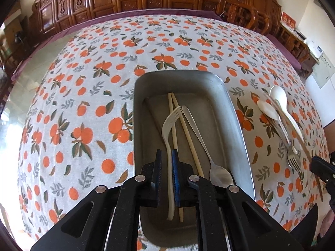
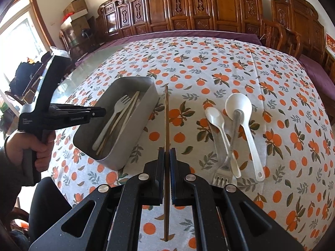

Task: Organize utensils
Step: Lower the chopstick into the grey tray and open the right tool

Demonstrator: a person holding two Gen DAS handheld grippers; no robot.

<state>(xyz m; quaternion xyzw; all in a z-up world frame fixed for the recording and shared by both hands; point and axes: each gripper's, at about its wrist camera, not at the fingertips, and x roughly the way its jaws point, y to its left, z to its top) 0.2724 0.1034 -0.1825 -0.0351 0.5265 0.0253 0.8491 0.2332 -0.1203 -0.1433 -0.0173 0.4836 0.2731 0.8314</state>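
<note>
On the worktop [image 2: 209,62] with its orange-fruit cloth, the grey metal tray [image 1: 236,125] holds a white plastic fork [image 1: 167,129], which the left gripper [image 1: 166,156] fingers bracket slightly apart. Right gripper [image 2: 166,154] is clamped on a dark brown chopstick [image 2: 166,115]. White spoons [image 2: 240,108] and a metal fork [image 2: 223,173] lie beside it. Red sign [image 1: 288,22] writing is unreadable.

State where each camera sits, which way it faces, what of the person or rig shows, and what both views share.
Left wrist: on the left gripper, looking steeply down into the metal tray; its jaws flank the white fork; the right gripper's tip shows at the right edge.
Right wrist: on the right gripper, looking down over the tablecloth; shut on a brown chopstick; the left hand shows.
Shared: tray, white fork, white spoons, metal fork.
</note>
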